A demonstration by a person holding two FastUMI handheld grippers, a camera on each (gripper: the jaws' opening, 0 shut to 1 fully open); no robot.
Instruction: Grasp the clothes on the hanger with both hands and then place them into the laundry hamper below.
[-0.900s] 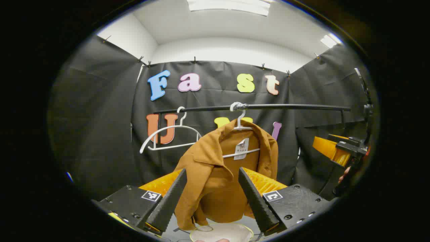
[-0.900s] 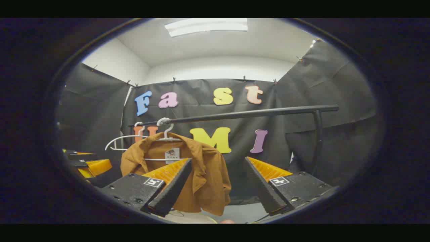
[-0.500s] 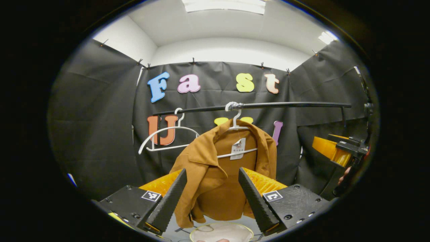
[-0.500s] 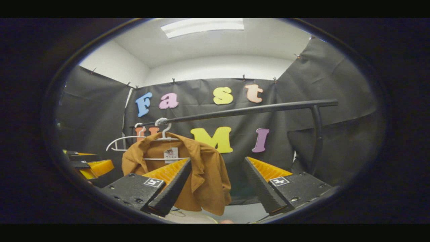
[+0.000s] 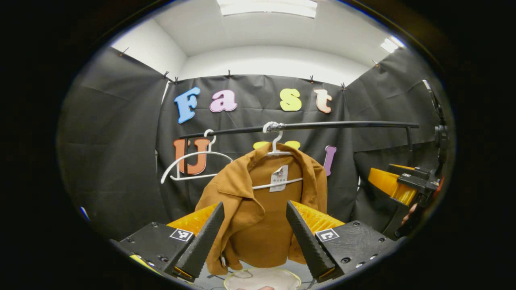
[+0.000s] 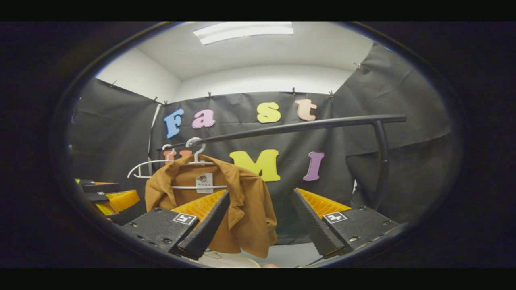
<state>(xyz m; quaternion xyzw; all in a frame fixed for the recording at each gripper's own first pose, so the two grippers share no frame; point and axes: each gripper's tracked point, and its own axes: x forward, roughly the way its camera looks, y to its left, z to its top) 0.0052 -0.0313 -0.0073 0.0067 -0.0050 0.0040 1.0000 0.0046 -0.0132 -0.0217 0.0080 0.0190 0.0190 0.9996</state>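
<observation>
A brown shirt (image 5: 262, 209) (image 6: 246, 209) hangs on a white hanger (image 5: 277, 150) (image 6: 196, 159) from a black rail (image 5: 342, 125) (image 6: 298, 127). My left gripper (image 5: 254, 235) is open, short of the shirt, its fingers framing the shirt's lower part. My right gripper (image 6: 260, 225) is open too, off the shirt's right side, not touching it. In the left gripper view the right gripper (image 5: 397, 186) shows at the far right, held by a hand. The left gripper (image 6: 107, 197) shows at the left edge of the right gripper view. The pale rim of the hamper (image 5: 262, 278) lies under the shirt.
An empty white hanger (image 5: 193, 163) (image 6: 147, 167) hangs on the rail left of the shirt. The rail's upright post (image 6: 381, 161) stands at the right. Black cloth walls close the booth behind and on both sides.
Both views have shifted slightly: the shirt and rail sit a little higher and further left in them. Both grippers stay open.
</observation>
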